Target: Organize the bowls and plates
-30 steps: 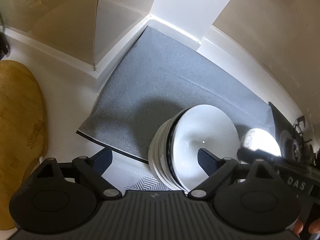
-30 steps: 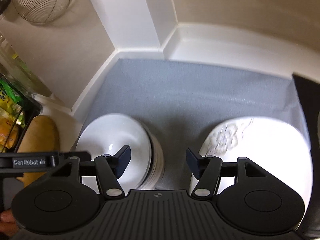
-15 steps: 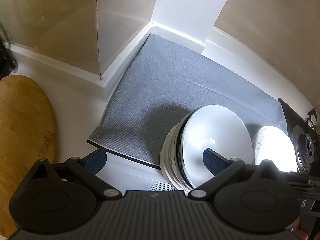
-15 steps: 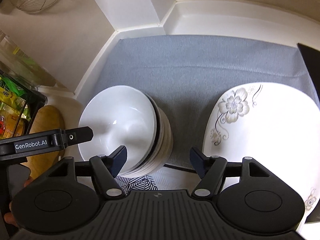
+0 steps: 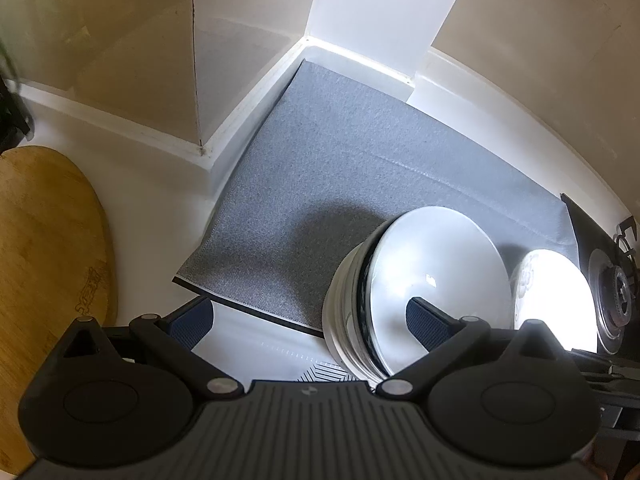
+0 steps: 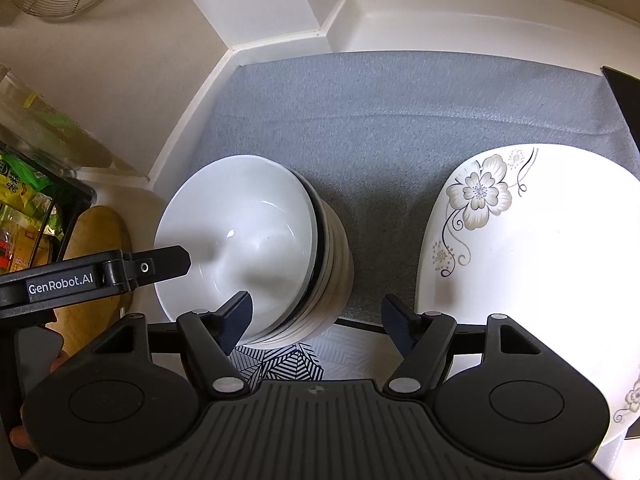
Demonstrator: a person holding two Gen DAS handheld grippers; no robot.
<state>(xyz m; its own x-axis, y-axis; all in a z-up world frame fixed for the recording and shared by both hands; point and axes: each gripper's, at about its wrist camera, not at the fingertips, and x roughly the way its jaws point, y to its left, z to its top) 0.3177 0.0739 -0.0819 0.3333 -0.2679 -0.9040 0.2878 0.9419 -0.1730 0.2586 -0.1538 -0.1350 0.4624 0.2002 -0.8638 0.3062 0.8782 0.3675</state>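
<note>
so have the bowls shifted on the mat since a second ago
No. The bowls sit across the mat's near edge in the left wrist view, just as before; only the camera's framing differs.

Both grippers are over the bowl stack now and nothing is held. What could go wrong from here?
1. The stack of bowls sits at the front edge of the grey mat, partly off it; a nudge could slide or tip it.
2. The left gripper and right gripper, both open and empty, crowd the same stack and may collide.
3. The flowered plate lies close beside the stack; a wide swing of the right gripper could knock it.
</note>
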